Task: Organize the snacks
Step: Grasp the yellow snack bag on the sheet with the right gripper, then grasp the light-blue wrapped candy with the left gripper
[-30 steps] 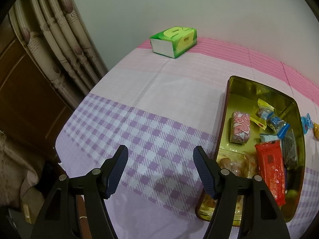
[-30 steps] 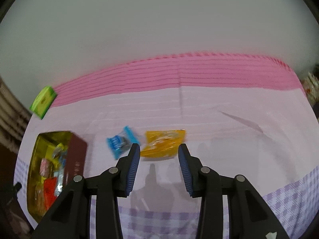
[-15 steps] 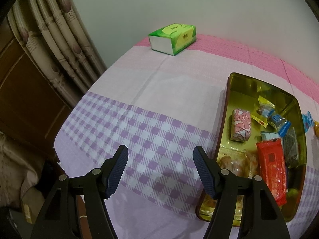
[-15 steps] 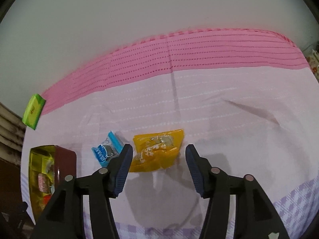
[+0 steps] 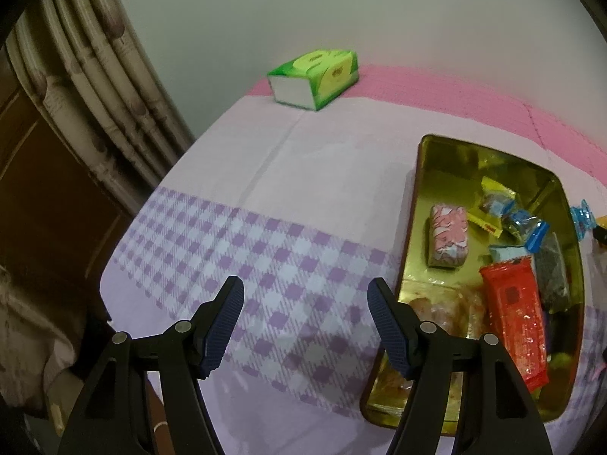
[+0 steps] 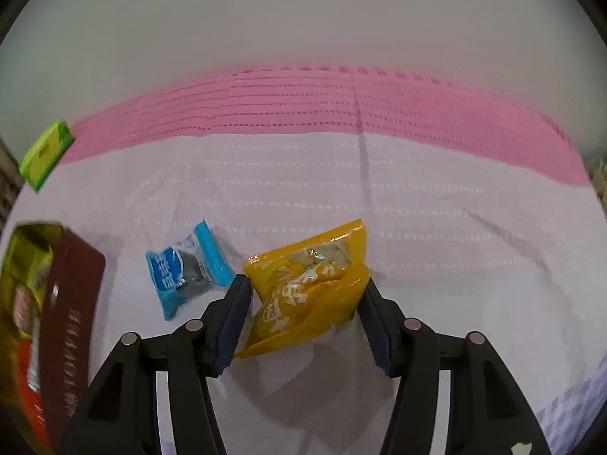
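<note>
right gripper [image 6: 303,295] has moved in since the earlier frame, fingers now wide apart on either side of the yellow snack packet [image 6: 309,290], apparently touching, not clamped | packet crumpled, tilted, on the tablecloth [image 6: 455,235] beside the blue snack [image 6: 187,267] | left gripper [image 5: 305,316] hovers wide open, empty, beside the gold tin [image 5: 425,174]

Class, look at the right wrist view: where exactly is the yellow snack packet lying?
The yellow snack packet lies on the tablecloth between the right gripper's open fingers, just right of the blue snack packet.
</note>
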Motion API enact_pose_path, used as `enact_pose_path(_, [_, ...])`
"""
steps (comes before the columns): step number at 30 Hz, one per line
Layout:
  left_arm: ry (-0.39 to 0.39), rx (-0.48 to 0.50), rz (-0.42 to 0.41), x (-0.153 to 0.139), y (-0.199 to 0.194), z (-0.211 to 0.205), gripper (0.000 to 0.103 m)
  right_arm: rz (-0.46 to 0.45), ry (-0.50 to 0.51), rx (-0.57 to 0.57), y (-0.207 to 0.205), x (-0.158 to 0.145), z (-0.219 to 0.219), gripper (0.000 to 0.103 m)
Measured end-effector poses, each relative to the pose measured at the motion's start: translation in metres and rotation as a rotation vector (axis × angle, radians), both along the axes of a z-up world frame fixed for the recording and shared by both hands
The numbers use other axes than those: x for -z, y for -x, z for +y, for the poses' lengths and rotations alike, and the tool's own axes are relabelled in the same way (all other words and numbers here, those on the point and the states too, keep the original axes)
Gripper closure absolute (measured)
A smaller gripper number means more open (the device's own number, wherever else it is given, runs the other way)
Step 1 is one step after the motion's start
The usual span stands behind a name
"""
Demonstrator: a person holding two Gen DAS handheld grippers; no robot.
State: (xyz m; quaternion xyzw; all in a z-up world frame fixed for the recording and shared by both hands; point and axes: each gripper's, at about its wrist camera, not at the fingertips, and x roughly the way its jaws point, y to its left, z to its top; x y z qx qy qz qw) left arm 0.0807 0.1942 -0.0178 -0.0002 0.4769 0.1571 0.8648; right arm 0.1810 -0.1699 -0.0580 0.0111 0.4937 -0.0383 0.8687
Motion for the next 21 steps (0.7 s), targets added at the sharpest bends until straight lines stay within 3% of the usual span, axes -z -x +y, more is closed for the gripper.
enact_pose_path(6, [-0.012,0.020,-0.067,-0.011,0.004,-0.007,0.035,-0.067,0.013,-0.045,0.011,0.000,-0.006,0.056])
enact_pose_path(12, [-0.014,0.066,-0.043,-0.014,-0.001,-0.029,0.035,-0.077,0.005,-0.021,0.017,-0.001,-0.034,0.056])
enact_pose_path(21, [0.012,0.334,-0.049,-0.029,-0.018,-0.118,0.035,-0.082,0.015,0.060,0.043,-0.005,-0.092,0.057])
